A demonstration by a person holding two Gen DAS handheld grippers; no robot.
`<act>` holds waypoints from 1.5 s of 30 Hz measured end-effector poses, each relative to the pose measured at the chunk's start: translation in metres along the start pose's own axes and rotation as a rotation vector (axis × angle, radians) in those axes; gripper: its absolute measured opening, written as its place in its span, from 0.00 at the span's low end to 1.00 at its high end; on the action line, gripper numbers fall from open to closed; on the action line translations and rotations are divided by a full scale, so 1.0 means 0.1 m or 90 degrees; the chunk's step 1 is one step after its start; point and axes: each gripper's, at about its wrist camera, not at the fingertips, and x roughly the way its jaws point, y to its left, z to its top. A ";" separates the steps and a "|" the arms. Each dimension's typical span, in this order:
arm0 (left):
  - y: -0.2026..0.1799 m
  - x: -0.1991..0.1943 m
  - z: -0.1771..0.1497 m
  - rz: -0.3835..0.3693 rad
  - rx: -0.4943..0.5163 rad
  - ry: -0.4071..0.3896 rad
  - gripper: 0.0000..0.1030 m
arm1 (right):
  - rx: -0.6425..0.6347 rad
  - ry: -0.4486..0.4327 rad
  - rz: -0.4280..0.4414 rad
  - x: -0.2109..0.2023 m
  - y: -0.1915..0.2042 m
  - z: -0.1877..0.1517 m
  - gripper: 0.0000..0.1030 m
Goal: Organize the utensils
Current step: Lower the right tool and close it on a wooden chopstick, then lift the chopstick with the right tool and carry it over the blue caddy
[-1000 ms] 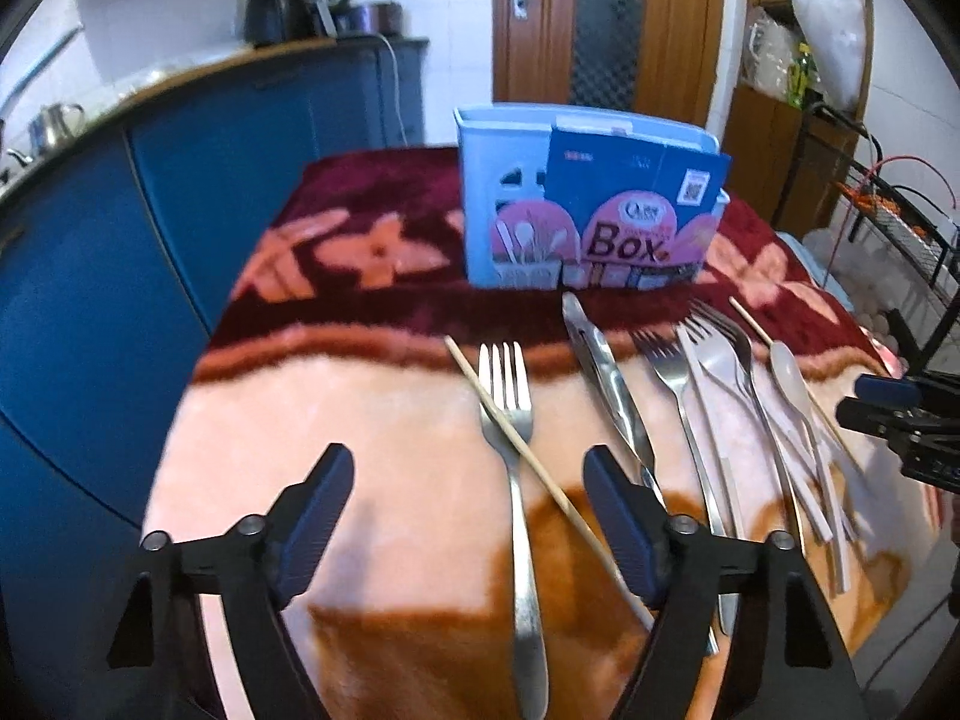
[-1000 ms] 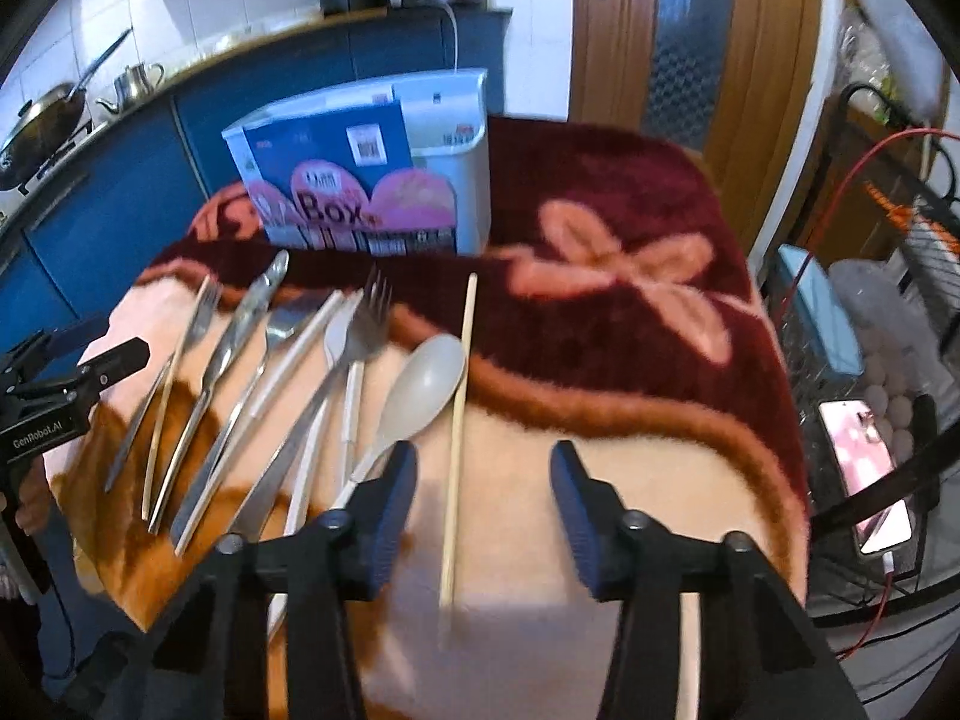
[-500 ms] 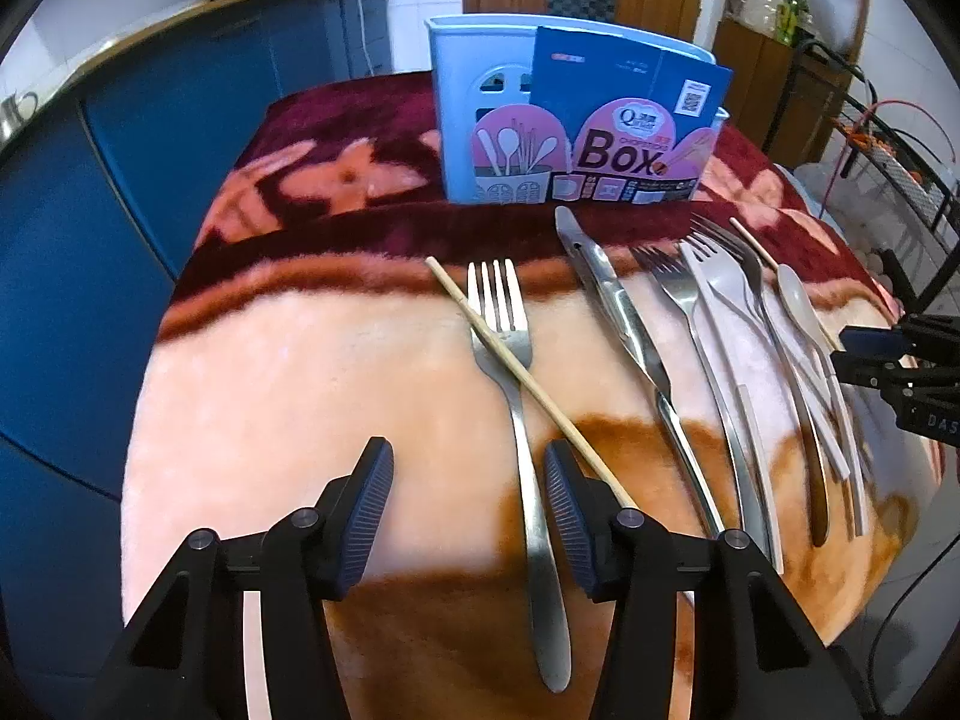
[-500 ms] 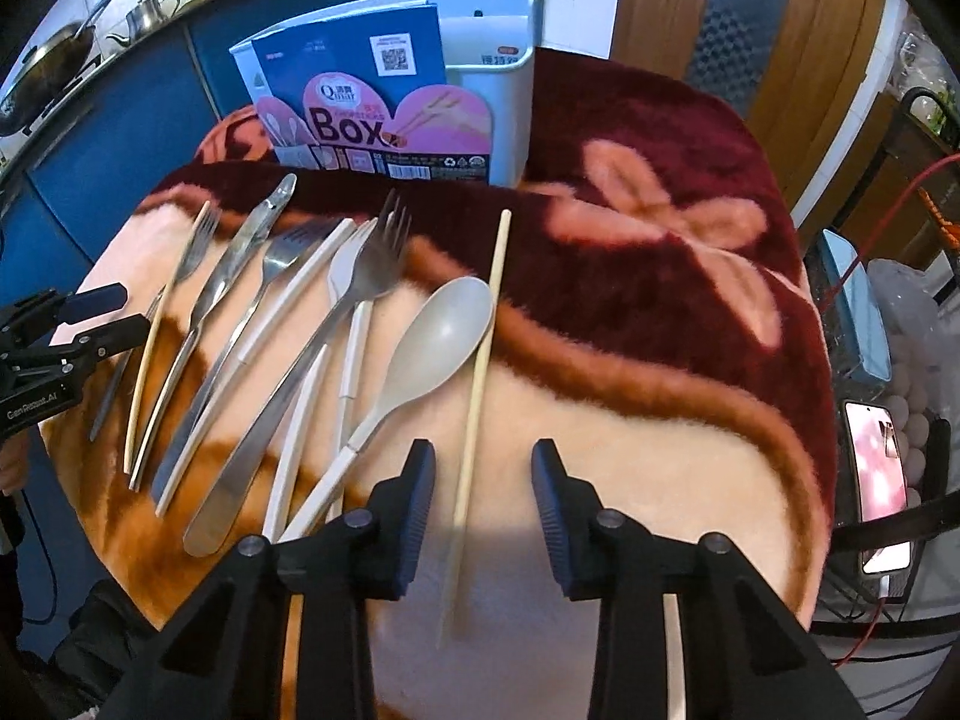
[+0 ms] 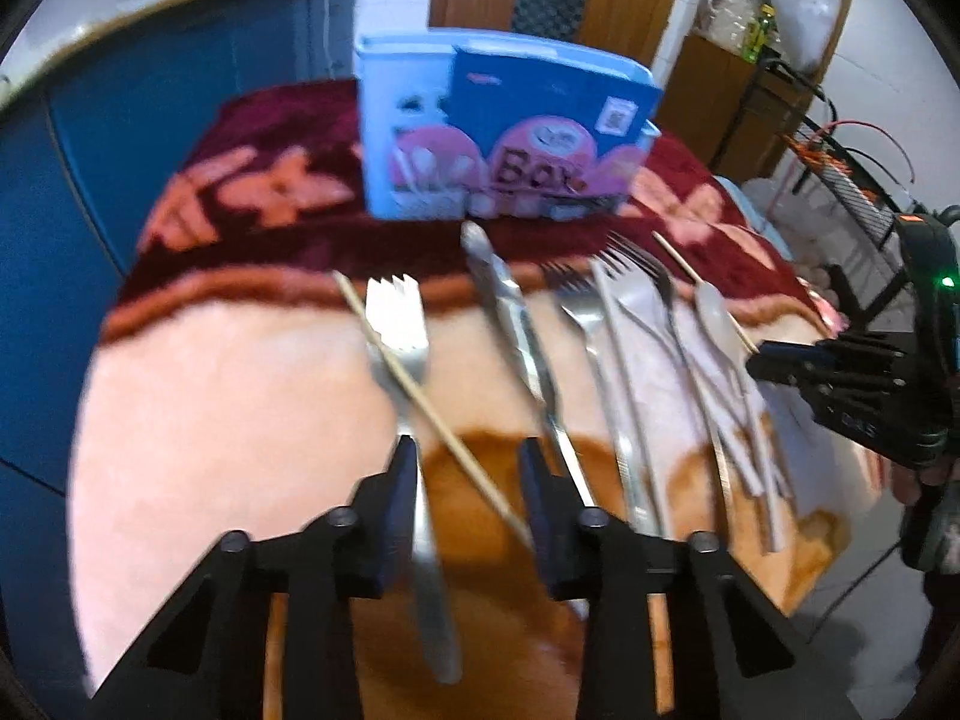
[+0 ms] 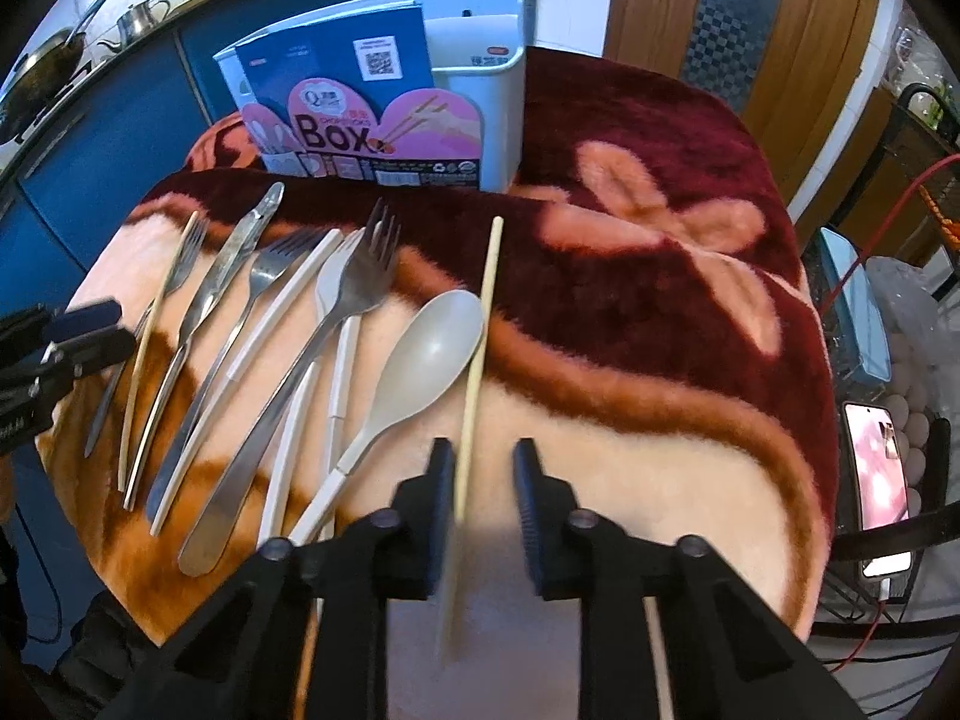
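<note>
On the fuzzy blanket, steel forks and pale plastic cutlery lie before the blue box. Both grippers are closing, pads not yet pressing: left gripper around a thin chopstick, right gripper around another chopstick.

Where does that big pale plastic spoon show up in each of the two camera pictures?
Left wrist view: the pale spoon lies far right in the row, bowl toward the box, near the other gripper.
Right wrist view: the same spoon sits mid-picture, just left of a lone chopstick.
Shared landmark: the blue utensil box standing behind the row.
</note>
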 end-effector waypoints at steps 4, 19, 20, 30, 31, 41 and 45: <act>-0.03 0.10 -0.02 -0.023 -0.012 0.023 0.20 | 0.017 0.003 0.002 -0.02 -0.05 -0.02 0.06; 0.04 0.28 0.21 -0.015 -0.033 0.043 0.19 | 0.032 0.050 0.026 -0.12 -0.08 -0.14 0.07; 0.06 0.29 0.23 -0.018 -0.037 0.046 0.19 | 0.031 0.053 0.022 -0.11 -0.09 -0.10 0.09; 0.19 0.42 0.46 -0.051 -0.066 0.099 0.17 | 0.016 0.099 0.028 0.09 -0.12 0.23 0.11; 0.18 0.43 0.47 -0.048 -0.062 0.099 0.14 | 0.015 0.103 0.030 0.10 -0.13 0.24 0.11; 0.31 0.30 0.37 -0.101 -0.052 0.042 0.04 | 0.010 0.077 0.029 0.10 -0.09 0.24 0.06; 0.36 0.20 0.40 -0.147 -0.046 0.016 0.04 | 0.063 0.038 0.045 0.02 -0.14 0.16 0.06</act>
